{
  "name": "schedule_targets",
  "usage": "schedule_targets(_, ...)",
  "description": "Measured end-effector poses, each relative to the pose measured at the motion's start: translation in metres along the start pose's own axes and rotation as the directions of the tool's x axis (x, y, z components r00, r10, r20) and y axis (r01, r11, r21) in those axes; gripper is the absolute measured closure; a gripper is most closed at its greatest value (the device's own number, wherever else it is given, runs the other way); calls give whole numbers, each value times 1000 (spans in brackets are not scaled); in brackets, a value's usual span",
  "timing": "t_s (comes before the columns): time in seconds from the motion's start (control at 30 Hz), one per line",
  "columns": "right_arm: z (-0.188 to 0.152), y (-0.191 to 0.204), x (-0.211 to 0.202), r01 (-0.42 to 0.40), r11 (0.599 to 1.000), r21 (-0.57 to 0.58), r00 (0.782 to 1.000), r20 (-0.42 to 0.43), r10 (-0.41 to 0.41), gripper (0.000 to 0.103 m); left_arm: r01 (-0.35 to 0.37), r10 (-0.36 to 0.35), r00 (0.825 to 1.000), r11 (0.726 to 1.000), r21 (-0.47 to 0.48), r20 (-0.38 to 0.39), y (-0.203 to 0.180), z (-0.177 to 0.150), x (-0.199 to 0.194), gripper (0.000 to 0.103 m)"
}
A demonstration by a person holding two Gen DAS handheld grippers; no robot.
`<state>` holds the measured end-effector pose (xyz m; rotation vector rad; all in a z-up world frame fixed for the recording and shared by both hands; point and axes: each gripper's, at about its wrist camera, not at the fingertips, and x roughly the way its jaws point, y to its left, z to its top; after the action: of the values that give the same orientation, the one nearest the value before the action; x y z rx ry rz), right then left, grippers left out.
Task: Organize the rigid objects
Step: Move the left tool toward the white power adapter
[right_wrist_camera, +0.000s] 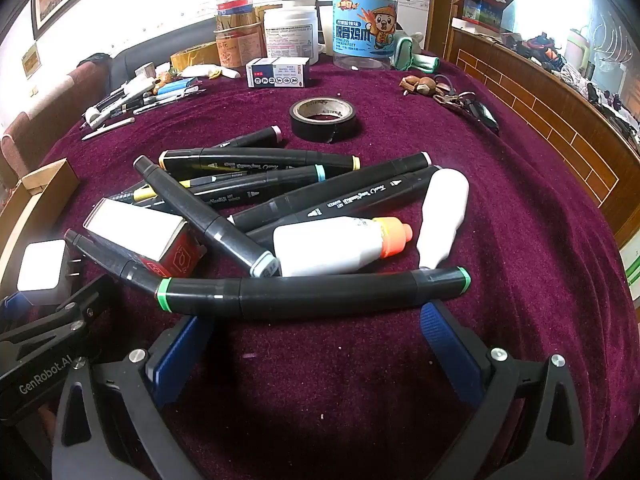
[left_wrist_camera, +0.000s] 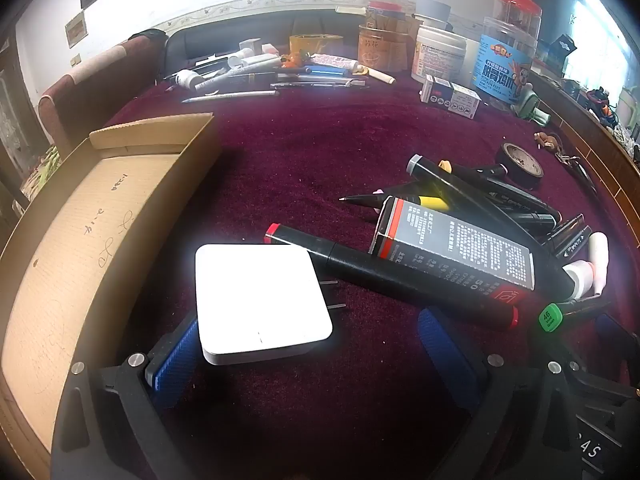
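My left gripper (left_wrist_camera: 308, 336) is open. A white plug charger (left_wrist_camera: 260, 300) lies flat between its blue pads (left_wrist_camera: 180, 356), close to the left one. A shallow cardboard box (left_wrist_camera: 80, 240) stands just left of it. My right gripper (right_wrist_camera: 316, 340) is open just in front of a black green-capped marker (right_wrist_camera: 312, 292). Behind it lies a pile of black markers (right_wrist_camera: 260, 184), a white bottle with an orange cap (right_wrist_camera: 332, 248), a white tube (right_wrist_camera: 444, 208) and a small grey and red box (right_wrist_camera: 140, 236). The charger also shows in the right wrist view (right_wrist_camera: 40, 268).
A roll of black tape (right_wrist_camera: 324, 118) and a bunch of keys (right_wrist_camera: 460, 98) lie behind the pile. Jars, tubs and a small white carton (right_wrist_camera: 278, 72) stand along the far edge, with pens (right_wrist_camera: 132, 100) at far left. A wooden ledge (right_wrist_camera: 540, 92) runs along the right.
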<state>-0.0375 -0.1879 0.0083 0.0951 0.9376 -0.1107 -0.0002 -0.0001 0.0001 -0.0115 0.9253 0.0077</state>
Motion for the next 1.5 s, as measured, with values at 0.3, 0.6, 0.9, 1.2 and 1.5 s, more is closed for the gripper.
schedule_targets(0.3, 0, 0, 0, 2, 1000, -2, 1000, -4, -2, 1, 0, 0, 1000, 1000, 0, -3, 0, 0, 0, 0)
schedule_targets(0.6, 0, 0, 0, 3, 1000, -2, 1000, -4, -3, 1, 0, 0, 1000, 1000, 0, -3, 0, 0, 0, 0)
schedule_targets(0.9, 0, 1, 0, 3, 1000, -2, 1000, -4, -3, 1, 1, -1, 1000, 1000, -1, -3, 0, 0, 0, 0)
schedule_targets(1.2, 1, 1, -1, 2, 1000, -6, 1000, -5, -2, 1, -3, 3, 1000, 1000, 0, -4, 0, 0, 0, 0)
schedule_targets(1.5, 8, 1, 1, -43, 996, -75, 994, -104, 35, 0, 24, -23, 999, 999, 36, -29, 4, -10, -9, 1)
